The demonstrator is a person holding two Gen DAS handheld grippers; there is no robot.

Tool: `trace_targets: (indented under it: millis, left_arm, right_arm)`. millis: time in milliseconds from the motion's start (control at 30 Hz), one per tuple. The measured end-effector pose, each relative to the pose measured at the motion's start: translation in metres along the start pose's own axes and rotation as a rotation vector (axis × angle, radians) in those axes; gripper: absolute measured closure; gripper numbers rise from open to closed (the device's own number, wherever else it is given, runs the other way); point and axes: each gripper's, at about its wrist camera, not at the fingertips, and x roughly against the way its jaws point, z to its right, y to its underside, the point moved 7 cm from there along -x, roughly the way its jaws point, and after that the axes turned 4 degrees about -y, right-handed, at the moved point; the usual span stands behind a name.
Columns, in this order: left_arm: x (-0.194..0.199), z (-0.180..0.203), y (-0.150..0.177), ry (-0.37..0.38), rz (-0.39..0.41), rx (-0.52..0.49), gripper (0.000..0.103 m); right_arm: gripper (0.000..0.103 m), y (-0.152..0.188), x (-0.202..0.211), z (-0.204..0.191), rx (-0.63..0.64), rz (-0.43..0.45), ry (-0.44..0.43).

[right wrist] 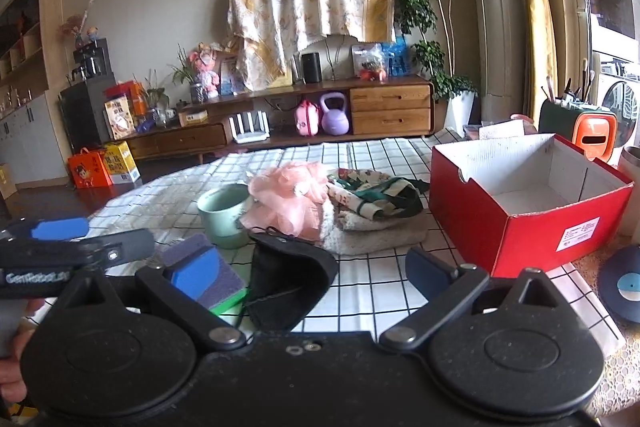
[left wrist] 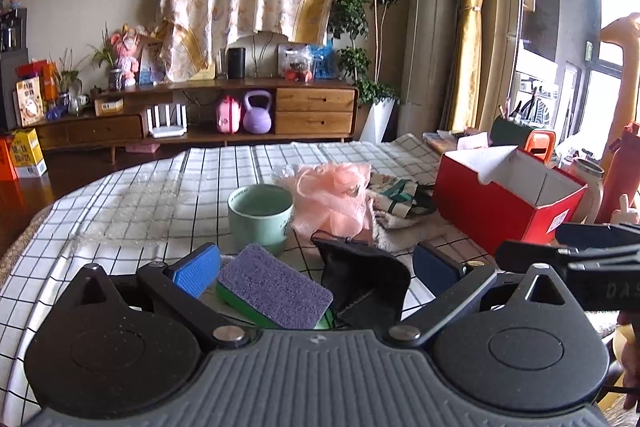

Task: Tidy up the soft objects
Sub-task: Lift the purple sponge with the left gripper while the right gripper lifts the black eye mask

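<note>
A purple-and-green sponge (left wrist: 276, 289) and a black face mask (left wrist: 364, 277) lie on the checked tablecloth between the open fingers of my left gripper (left wrist: 316, 267). A pink mesh bath puff (left wrist: 334, 197), a patterned cloth (left wrist: 394, 193) and a folded beige towel (right wrist: 376, 227) lie behind them. An open, empty red box (right wrist: 528, 199) stands to the right. My right gripper (right wrist: 312, 269) is open and empty, with the mask (right wrist: 286, 277) between its fingers and the sponge (right wrist: 212, 277) by its left finger.
A mint green mug (left wrist: 260, 217) stands just behind the sponge. A steel tumbler (left wrist: 588, 183), an orange container (right wrist: 594, 133) and a pen holder (right wrist: 560, 115) stand behind the box. A dark round disc (right wrist: 622, 283) lies at the table's right edge.
</note>
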Motion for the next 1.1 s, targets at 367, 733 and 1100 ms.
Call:
trace_targets:
  millis: [367, 733, 1100]
  left_arm:
    - [-0.059, -0.012, 0.018, -0.073, -0.131, -0.015, 0.000]
    - [-0.121, -0.025, 0.032, -0.193, -0.325, 0.069, 0.000]
    - [-0.164, -0.033, 0.033, -0.353, -0.489, 0.266, 0.000]
  right_arm:
    - [0.009, 0.001, -0.064, 0.015, 0.074, -0.100, -0.029]
    - [0.024, 0.019, -0.123, 0.016, 0.195, -0.224, -0.073]
    - [0.036, 0.032, -0.157, 0.016, 0.227, -0.267, -0.111]
